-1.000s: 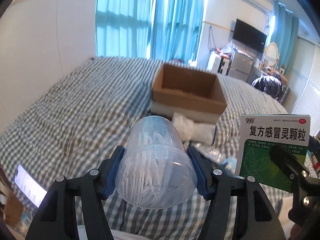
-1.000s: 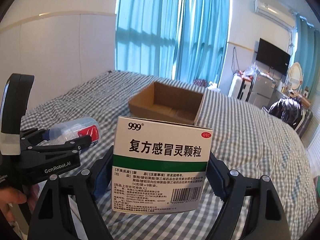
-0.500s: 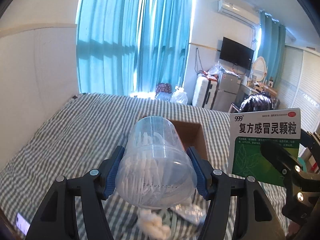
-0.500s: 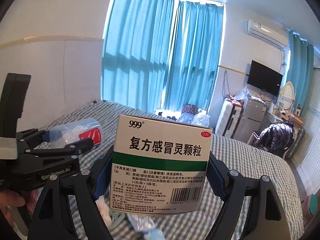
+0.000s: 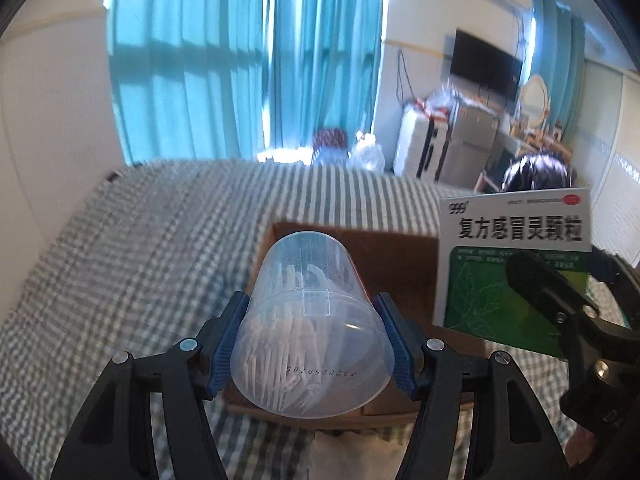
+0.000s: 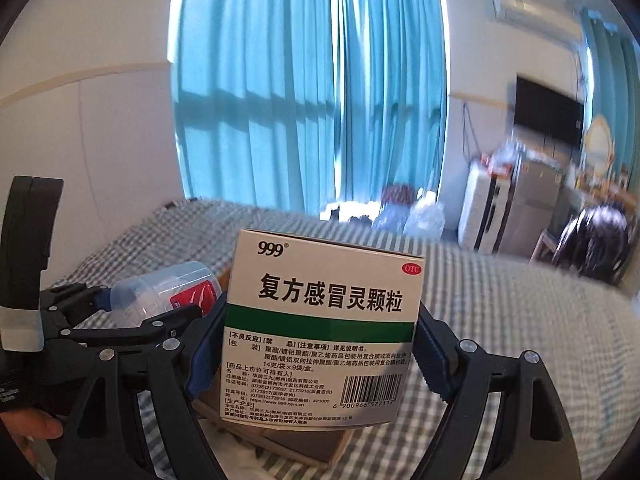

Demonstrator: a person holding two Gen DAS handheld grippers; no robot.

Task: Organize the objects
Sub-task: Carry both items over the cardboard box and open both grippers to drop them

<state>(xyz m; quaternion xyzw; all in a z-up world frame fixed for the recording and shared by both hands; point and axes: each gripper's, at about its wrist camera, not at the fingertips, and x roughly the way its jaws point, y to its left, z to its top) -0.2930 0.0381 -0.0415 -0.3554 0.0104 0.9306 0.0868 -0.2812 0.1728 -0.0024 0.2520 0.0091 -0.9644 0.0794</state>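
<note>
Left wrist view: we see the left gripper [image 5: 312,344] clamped across a clear plastic jar [image 5: 310,332] of white picks, its blue pads [image 5: 230,336] bearing on the wider lidded end. The jar hangs above the open cardboard box [image 5: 400,268] that lies ahead on the checked bedspread [image 5: 140,240]. We judge the jar light, smooth and prone to slip, so the hold belongs at mid-wall. To the right, the right gripper [image 6: 316,356] grips a medicine carton [image 6: 320,328] by its two side faces, held upright over the same box. We judge the carton light and crushable; its edges take pressure best.
</note>
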